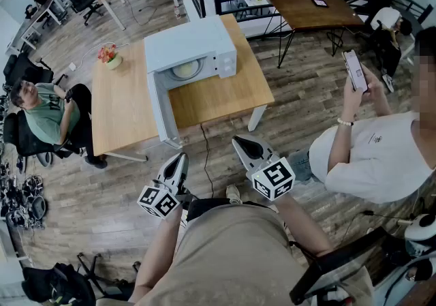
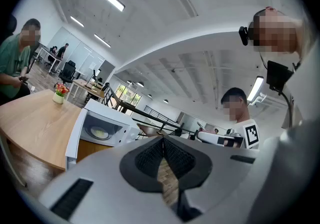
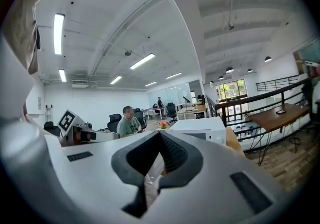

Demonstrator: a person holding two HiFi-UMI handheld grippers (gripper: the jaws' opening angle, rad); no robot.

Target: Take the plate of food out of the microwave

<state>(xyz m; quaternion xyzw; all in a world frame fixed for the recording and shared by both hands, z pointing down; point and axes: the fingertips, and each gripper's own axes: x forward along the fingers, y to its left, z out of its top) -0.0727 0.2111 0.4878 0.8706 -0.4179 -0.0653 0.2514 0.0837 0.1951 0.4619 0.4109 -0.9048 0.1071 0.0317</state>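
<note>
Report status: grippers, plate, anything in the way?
Left gripper and right gripper shut, empty, short of the table. Plate inside microwave, door open. Nothing seen blocking the opening.

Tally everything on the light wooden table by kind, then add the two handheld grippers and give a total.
Microwave: 1
Plate of food, inside the microwave: 1
Flower pot: 1
Grippers: 2, the left gripper and the right gripper
Total: 5
</note>
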